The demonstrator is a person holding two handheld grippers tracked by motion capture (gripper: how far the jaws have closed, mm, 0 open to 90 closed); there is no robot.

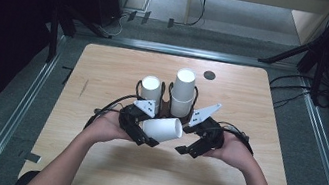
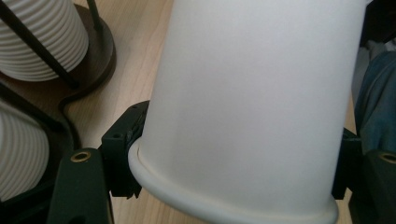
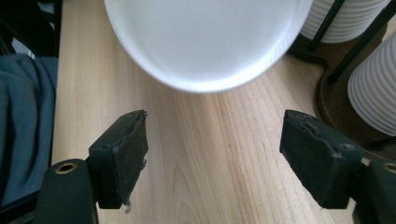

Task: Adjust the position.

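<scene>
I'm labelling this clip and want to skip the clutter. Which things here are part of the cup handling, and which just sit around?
In the job:
- paper cup, clamped in the left gripper
- right gripper, open beside it
- two cup stacks in the rack

Lying about:
- dark round spot on the table
- cables on the floor

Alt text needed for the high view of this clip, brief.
Seen from above, the left gripper holds a white paper cup on its side over a light wooden table, while the open right gripper waits beside it. Behind stand two stacks of white cups in a dark holder.
</scene>
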